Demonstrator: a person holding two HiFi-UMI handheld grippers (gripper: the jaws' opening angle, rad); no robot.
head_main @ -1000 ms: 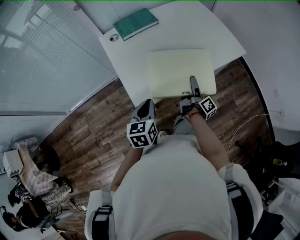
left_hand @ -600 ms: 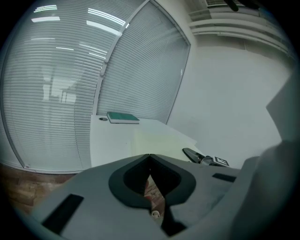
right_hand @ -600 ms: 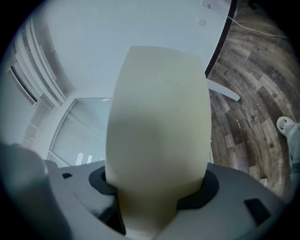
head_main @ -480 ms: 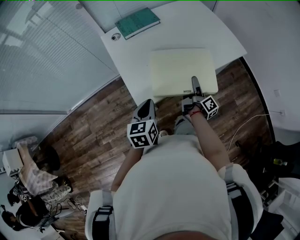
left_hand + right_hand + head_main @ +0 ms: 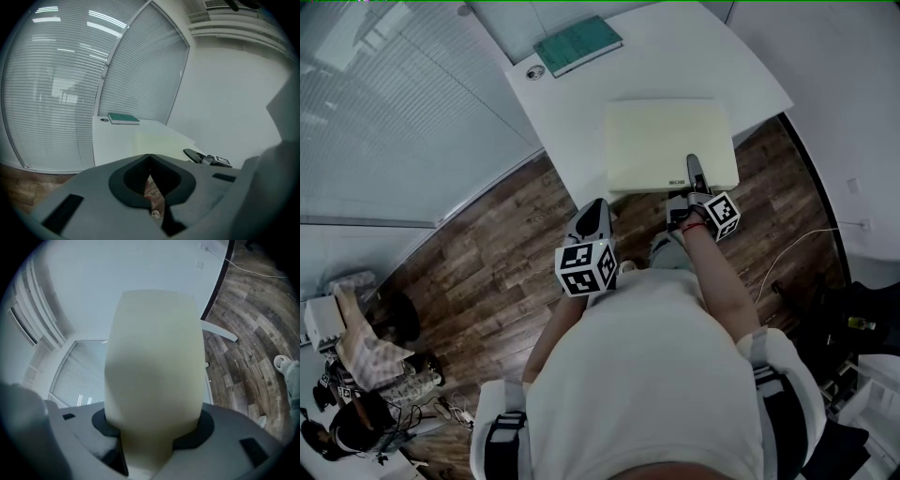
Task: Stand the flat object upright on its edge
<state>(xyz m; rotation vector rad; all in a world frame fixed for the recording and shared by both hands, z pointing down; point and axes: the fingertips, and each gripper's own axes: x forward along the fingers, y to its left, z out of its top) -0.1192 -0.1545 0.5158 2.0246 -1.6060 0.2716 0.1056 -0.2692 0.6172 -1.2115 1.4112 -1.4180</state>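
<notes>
The pale flat board point(image 5: 670, 141) lies flat on the white table point(image 5: 572, 112). The right gripper point(image 5: 695, 173) has its jaws, which have just been closing, clamped on the board's near edge. The left gripper point(image 5: 592, 217) hangs off the table, jaws together and empty.

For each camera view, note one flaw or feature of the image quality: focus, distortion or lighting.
Right gripper view: the cream board, close to the lens, is a soft blur; the wooden floor behind is sharper. Left gripper view: fisheye bends the blinds and darkens the corners. Head view: dim, flat light, no harsh glare on the white table.
</notes>
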